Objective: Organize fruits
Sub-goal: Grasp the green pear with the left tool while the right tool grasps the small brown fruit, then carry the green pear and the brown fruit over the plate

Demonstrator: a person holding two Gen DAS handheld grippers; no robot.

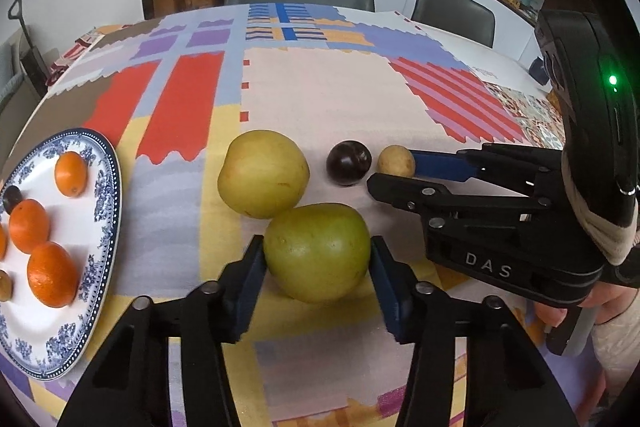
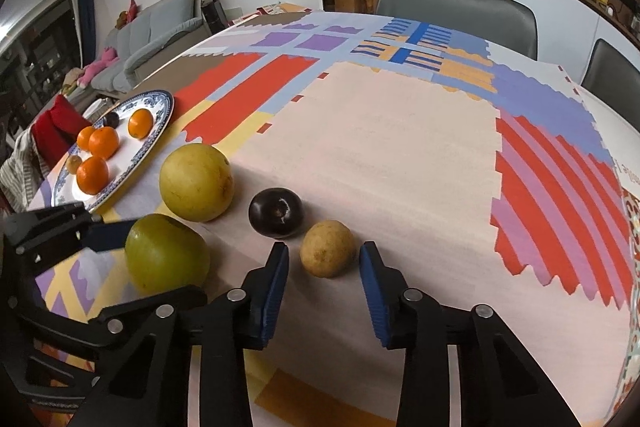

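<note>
**Both grippers down at the fruit, one piece between each pair of jaws**

I have the left gripper (image 1: 318, 259) low over the tablecloth (image 1: 320, 99) with the green apple (image 1: 318, 253) sitting between its jaws. The blue pads (image 1: 252, 279) meet the apple's sides on both flanks, so I read this gripper as clamped on the apple, which rests on the cloth.

My right gripper (image 2: 324, 263) straddles the small tan fruit (image 2: 328, 249). Here a sliver of cloth shows between each pad and the fruit, so the jaws stand apart and grip nothing, though they are narrow around it.

Just beyond the left gripper's tips lies the yellow apple (image 1: 264, 173), touching the green one. The dark plum (image 2: 276, 213) sits just ahead and to the left of the right gripper, near the tan fruit but not touching it.

Off to the left of both grippers is the blue-patterned plate (image 1: 106, 187), holding several oranges (image 1: 52, 273), a dark plum and small tan fruit.

A hand (image 1: 608, 307) wraps the right gripper's handle at the edge of the left view.
</note>
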